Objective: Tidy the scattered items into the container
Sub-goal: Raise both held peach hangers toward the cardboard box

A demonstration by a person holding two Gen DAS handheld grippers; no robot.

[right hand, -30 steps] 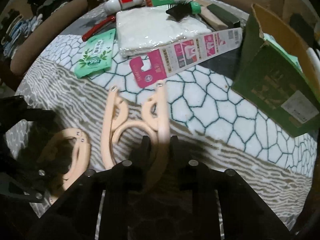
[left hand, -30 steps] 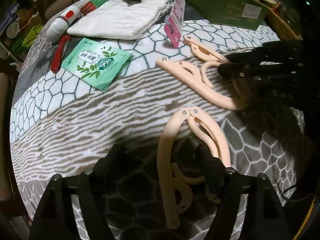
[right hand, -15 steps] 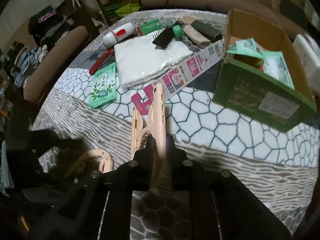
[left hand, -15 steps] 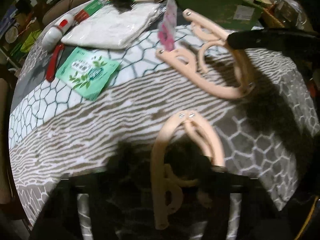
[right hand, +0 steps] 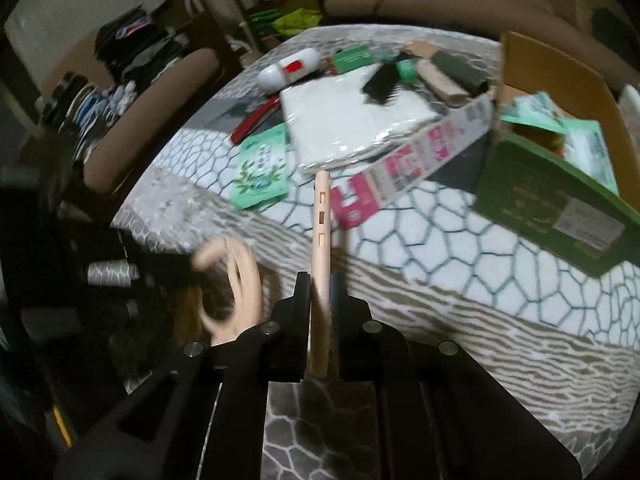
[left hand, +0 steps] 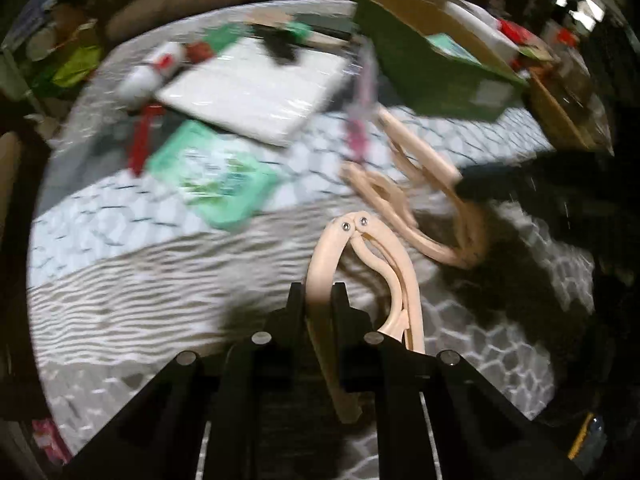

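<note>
My left gripper [left hand: 318,296] is closing its jaws on a peach folding hanger [left hand: 400,264], and the pads press one arm of it just above the patterned blanket. My right gripper [right hand: 320,284] is shut on a second peach hanger [right hand: 322,220], seen edge-on and lifted off the blanket. In the left wrist view that second hanger [left hand: 424,160] hangs tilted from the dark right gripper [left hand: 520,184]. The green cardboard box [right hand: 540,196] stands open at the right with green packets inside.
On the blanket lie a green wipes pack [right hand: 262,168], a white wrapped pack [right hand: 352,120], a pink card [right hand: 416,160], a red tool [right hand: 256,120], a white roller [right hand: 288,70] and a black comb [right hand: 382,82]. Cushioned chairs and clutter ring the round table.
The left jaws have gone from wide open to pinching the near hanger and lifted it. The right gripper has raised its hanger off the blanket, now edge-on.
</note>
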